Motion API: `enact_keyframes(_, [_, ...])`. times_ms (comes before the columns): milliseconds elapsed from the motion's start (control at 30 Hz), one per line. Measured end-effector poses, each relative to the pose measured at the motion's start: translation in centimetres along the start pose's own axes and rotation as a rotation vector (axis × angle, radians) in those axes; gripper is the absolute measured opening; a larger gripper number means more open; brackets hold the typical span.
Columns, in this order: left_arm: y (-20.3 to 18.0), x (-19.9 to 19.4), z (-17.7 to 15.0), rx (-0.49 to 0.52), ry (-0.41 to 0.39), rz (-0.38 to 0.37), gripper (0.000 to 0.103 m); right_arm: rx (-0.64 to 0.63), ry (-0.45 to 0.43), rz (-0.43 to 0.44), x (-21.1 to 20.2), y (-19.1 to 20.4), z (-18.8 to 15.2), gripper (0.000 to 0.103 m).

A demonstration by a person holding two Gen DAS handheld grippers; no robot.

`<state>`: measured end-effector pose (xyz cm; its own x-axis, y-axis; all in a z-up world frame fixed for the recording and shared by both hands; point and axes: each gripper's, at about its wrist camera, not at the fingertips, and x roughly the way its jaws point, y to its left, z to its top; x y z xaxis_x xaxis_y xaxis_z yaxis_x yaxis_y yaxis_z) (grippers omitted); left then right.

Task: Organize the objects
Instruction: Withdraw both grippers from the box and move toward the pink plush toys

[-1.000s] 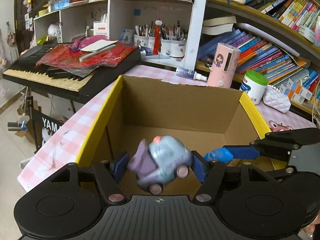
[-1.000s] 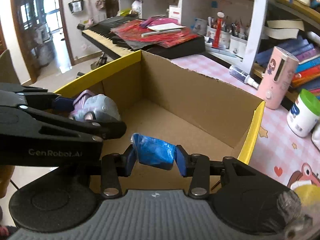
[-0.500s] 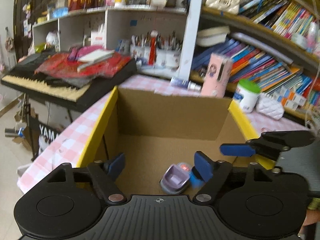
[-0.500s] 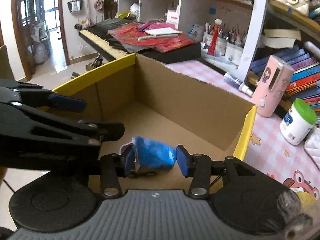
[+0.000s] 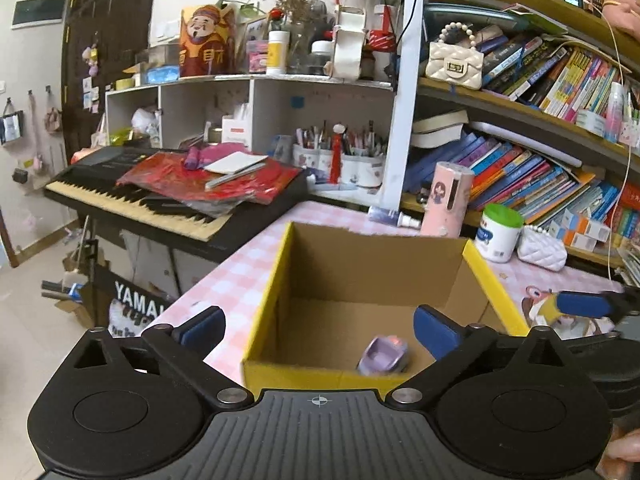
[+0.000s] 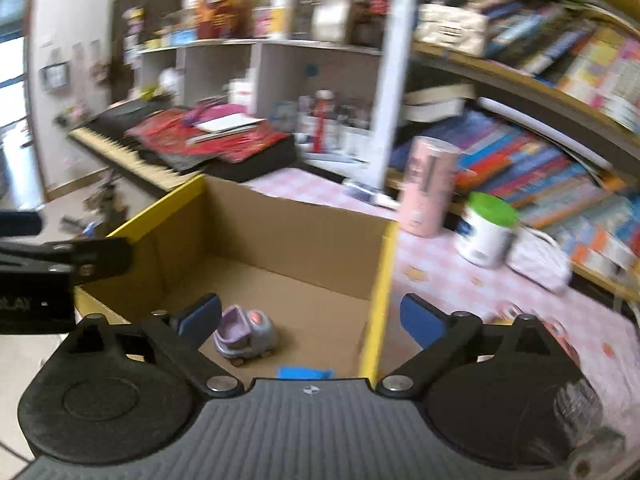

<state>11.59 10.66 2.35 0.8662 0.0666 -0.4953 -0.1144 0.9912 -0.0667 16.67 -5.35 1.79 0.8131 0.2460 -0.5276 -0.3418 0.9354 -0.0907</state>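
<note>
An open cardboard box with yellow rims stands on the pink checked table. On its floor lies a purple-grey toy car, which the right wrist view shows too. A blue object lies beside the car, mostly hidden behind my right gripper's body. My left gripper hangs above the box's near edge, its jaws still opening and nothing between them. My right gripper is over the box's right rim, jaws opening wide, also with nothing between them. The right gripper's blue pad shows at the left view's right edge.
A black keyboard piled with red papers stands to the left. Behind the box stand a pink cylinder, a white jar with a green lid and a white quilted pouch. Bookshelves and pen cups fill the back.
The left gripper let the toy car go and the right let the blue object go; both fell to the box floor. Both grippers opened wide, rose and drew back.
</note>
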Motion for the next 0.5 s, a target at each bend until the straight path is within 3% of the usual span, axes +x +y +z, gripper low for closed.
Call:
enact_keyframes(200, [1.3, -1.5, -2.2, 0.005, 0.043, 0.016, 0.102, 0.097, 0.043, -0.061, -3.2, 0.6, -3.0, 0.1])
enact_keyframes(500, [2.1, -3.5, -5.8, 0.031, 0.135, -0.015, 0.102, 0.1, 0.109, -0.146, -6.1, 2.8, -6.6, 0.102])
